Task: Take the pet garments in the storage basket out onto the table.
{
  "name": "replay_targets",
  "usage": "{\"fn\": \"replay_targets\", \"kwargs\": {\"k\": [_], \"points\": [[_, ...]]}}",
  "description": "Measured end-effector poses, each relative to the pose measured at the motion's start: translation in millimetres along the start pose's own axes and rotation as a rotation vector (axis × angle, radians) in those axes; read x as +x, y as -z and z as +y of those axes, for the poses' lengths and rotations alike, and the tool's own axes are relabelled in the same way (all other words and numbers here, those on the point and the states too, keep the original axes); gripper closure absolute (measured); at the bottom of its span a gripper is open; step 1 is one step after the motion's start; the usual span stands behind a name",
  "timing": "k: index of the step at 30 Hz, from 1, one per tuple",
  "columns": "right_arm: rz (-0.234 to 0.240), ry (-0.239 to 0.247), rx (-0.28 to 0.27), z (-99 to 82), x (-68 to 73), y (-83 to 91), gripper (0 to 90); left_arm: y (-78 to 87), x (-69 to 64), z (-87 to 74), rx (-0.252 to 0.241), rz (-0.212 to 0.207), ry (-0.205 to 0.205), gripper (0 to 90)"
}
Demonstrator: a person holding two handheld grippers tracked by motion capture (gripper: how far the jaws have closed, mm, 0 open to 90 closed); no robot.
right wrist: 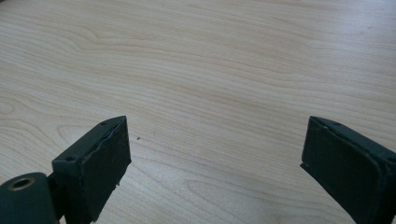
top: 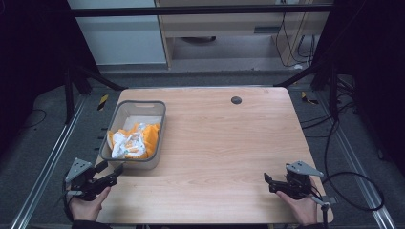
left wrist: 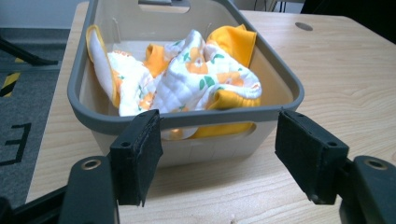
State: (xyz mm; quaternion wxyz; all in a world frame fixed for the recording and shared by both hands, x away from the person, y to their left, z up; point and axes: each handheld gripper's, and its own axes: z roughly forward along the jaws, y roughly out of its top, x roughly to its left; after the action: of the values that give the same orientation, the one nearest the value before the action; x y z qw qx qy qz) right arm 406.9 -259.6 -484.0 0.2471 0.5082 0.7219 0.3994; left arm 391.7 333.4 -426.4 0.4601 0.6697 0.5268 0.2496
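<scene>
Basically, the left gripper sat with its jaws spread wide and nothing between them, just short of the near end wall of the grey bin, probably lined up to take that rim. An orange and white floral cloth lay bunched inside the bin, beyond the jaws, dropped in loosely rather than folded. The right gripper rested well apart from it, jaws also wide and empty over bare wood, seemingly idle. The light wooden table had a small dark round cap near its far edge; dark floor, frame rails and loose cables surrounded it.
</scene>
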Motion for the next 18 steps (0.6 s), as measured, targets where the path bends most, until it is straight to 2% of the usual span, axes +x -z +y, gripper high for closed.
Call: {"fn": "replay_targets", "kwargs": {"k": [8,13,18], "points": [[-0.001,0.013,-0.012,-0.6,0.2,-0.6,8.4,5.1,-1.0,8.5,-0.025,0.0,-0.009,30.9],[0.003,0.003,-0.015,-0.5,0.8,0.0,9.1,7.3,-0.7,13.8,-0.032,-0.001,-0.014,30.8],[0.001,0.019,-0.012,-0.3,2.1,-1.4,9.6,9.1,0.1,19.8,-0.044,0.0,-0.022,30.6]]}}
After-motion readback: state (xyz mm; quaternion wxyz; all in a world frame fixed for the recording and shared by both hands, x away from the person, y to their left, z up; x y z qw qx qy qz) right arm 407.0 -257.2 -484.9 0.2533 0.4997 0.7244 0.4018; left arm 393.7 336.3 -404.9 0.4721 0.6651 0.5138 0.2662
